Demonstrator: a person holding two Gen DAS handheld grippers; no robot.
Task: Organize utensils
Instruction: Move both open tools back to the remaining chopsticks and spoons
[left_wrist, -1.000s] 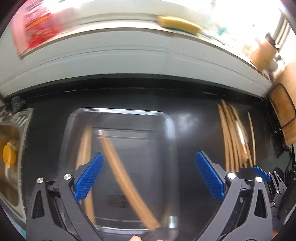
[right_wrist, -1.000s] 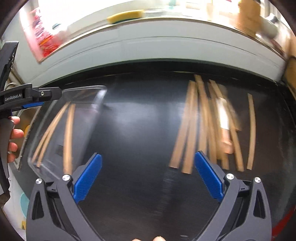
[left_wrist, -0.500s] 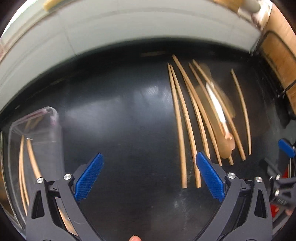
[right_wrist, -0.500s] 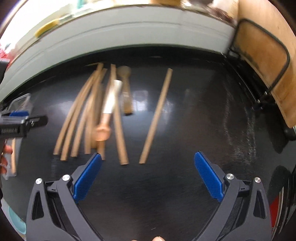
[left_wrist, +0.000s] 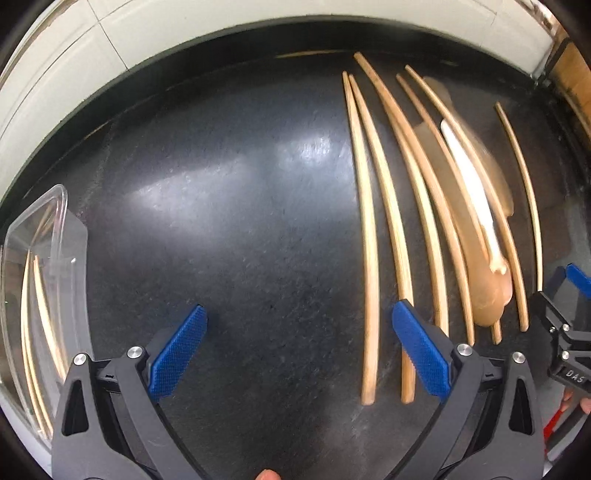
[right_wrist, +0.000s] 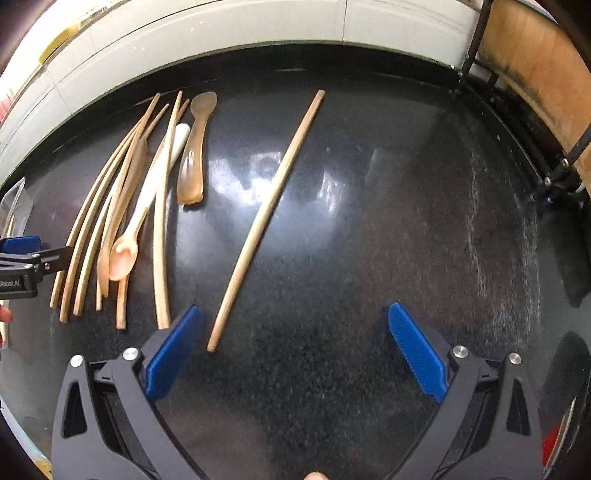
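Claws had swung away from the clear box (left_wrist: 55, 236) to the loose chopsticks (left_wrist: 369, 258) on the table (left_wrist: 240, 221). Left claw (left_wrist: 295, 354) and right claw (right_wrist: 291, 354) were open, empty, ready to grab more.

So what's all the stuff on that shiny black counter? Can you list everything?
Chopsticks in the pile: about seven, exact count unclear, light wood, left part of the counter in the right wrist view.
Lone chopstick: one, light wood, lying apart to the right of the pile.
Spoons: two or three, tan and pale, mixed into the pile.
Clear tray: one, see-through, far left, with a few chopsticks inside.
Counter: one, glossy black.
Wooden board: one, tan, in a black rack at the far right.
Left hand-held gripper: black with blue pads, open, empty.
Right hand-held gripper: the same, open, empty.
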